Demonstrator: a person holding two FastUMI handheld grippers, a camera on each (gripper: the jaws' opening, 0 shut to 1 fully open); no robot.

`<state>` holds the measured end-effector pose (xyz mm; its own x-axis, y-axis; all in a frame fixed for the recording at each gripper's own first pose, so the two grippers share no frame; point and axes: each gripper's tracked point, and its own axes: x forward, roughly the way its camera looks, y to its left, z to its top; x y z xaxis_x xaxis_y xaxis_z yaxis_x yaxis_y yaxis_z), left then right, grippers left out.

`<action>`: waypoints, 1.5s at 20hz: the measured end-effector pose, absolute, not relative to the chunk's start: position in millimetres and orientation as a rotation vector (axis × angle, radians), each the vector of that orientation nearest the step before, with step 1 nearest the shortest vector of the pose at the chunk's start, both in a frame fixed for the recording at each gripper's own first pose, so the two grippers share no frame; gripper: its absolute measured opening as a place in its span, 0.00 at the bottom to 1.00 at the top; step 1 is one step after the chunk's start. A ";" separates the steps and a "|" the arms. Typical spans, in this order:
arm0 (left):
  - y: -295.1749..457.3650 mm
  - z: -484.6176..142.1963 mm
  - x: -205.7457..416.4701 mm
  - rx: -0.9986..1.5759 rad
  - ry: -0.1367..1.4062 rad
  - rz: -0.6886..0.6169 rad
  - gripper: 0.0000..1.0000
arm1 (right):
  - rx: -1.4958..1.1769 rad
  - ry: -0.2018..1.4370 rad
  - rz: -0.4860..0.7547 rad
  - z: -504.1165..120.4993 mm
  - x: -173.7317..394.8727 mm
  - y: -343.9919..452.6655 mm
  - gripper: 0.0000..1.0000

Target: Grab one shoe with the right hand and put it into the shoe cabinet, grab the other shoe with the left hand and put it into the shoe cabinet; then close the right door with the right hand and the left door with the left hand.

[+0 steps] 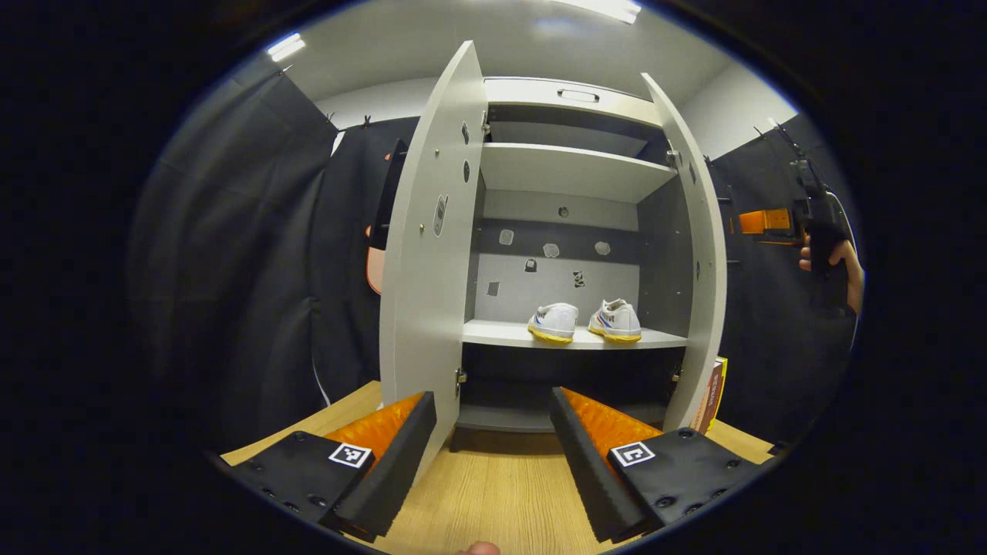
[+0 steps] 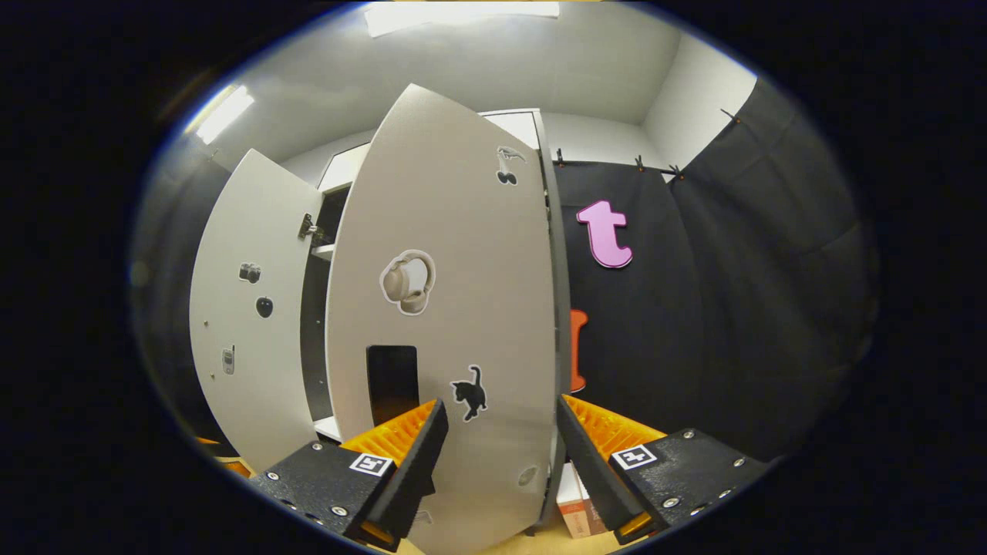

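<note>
Black cloth walls (image 2: 732, 308), wooden floor (image 1: 493, 486), bright ceiling lights (image 1: 287, 48).

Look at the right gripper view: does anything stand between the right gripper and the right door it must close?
Nothing visible does. The right gripper is open, and the right door's outer face lies directly ahead of it.
</note>
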<state>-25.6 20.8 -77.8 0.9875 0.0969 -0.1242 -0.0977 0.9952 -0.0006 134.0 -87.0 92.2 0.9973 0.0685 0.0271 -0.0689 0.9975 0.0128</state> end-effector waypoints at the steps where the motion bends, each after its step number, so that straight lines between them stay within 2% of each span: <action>1: 24.7 -78.3 -27.2 0.001 0.126 0.105 0.97 | 0.025 -0.030 0.094 94.3 141.7 -73.2 0.88; 2: 29.0 -77.2 -25.9 0.007 0.124 0.116 0.99 | 0.024 -0.037 0.104 95.7 150.7 -63.3 0.90; 8: 42.6 -78.7 -33.4 -0.004 0.128 0.151 0.97 | 0.028 -0.058 0.129 107.6 158.1 -36.0 0.91; 17: 17.4 -73.8 -25.1 -0.023 0.122 0.099 0.97 | -0.004 -0.060 0.081 86.6 66.5 -38.7 0.91; 30: -26.9 -62.7 -20.1 -0.055 0.104 0.010 0.95 | 0.031 0.042 -0.053 -24.5 -40.8 -51.3 0.91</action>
<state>-20.1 -26.9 -62.7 0.9945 0.0067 -0.1043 -0.0124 0.9985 -0.0539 -40.8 -51.3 -24.5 0.9977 -0.0528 -0.0423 0.0540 0.9981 0.0301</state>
